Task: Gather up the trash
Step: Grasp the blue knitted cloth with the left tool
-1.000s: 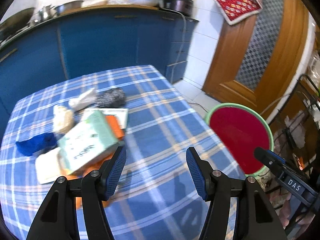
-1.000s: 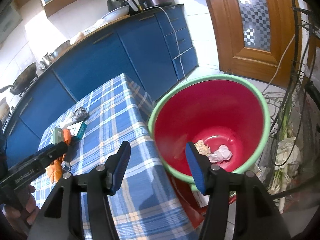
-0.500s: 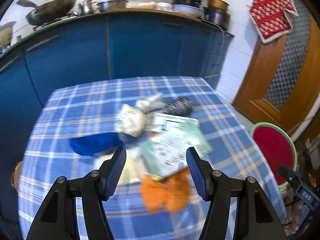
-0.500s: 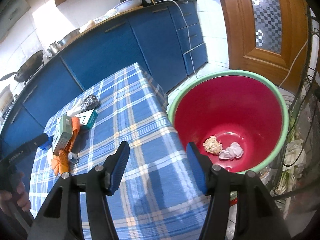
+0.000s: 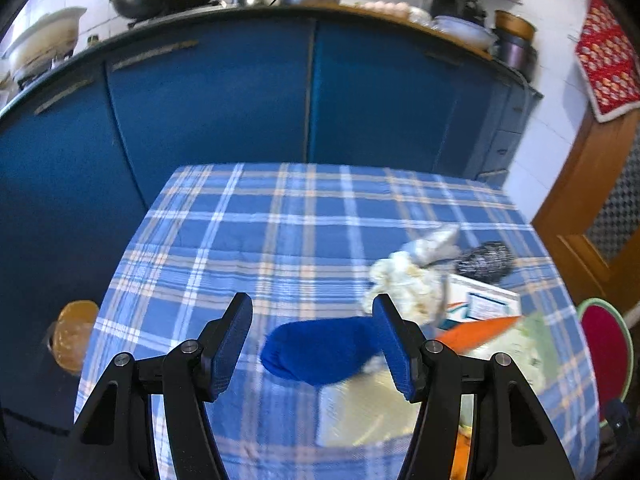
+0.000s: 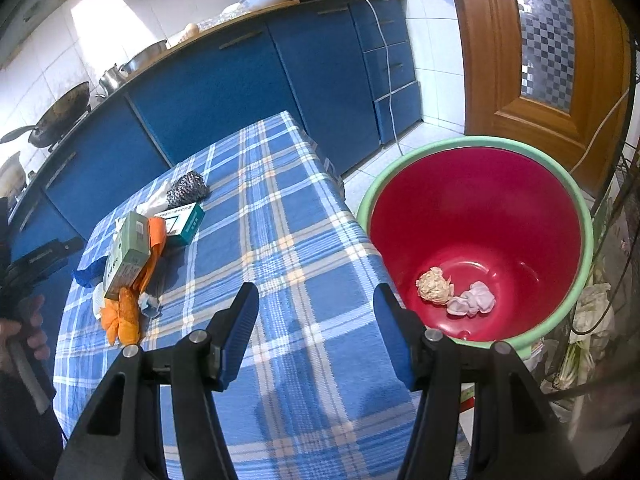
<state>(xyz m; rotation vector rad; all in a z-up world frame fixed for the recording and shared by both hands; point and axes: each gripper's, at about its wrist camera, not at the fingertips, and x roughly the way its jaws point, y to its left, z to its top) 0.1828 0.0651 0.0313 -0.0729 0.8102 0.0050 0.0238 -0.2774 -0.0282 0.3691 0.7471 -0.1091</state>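
Note:
My left gripper [image 5: 314, 340] is open and empty, just above a blue wad [image 5: 316, 354] on the blue plaid table [image 5: 280, 232]. Around the wad lie a crumpled pale paper ball [image 5: 404, 286], a steel scourer [image 5: 484, 262], a white-and-teal box [image 5: 480, 304], an orange scrap [image 5: 476, 332] and a flat pale packet [image 5: 364, 408]. My right gripper [image 6: 316, 334] is open and empty over the table's right edge, beside the red bin [image 6: 480, 216] with a green rim. The bin holds a crumpled beige ball [image 6: 434, 286] and a white tissue [image 6: 474, 300]. The trash pile shows in the right view with a green box [image 6: 128, 252].
Blue kitchen cabinets [image 5: 240, 100] stand behind the table with pans on the counter. A wooden door [image 6: 540, 52] is at the right. Cables and clutter [image 6: 592, 320] lie beside the bin. An orange bag [image 5: 74, 336] sits on the floor left of the table.
My left gripper has swung left from facing the bin to the trash pile and closed in on the blue wad. My right gripper has drawn back from over the bin to the table's edge.

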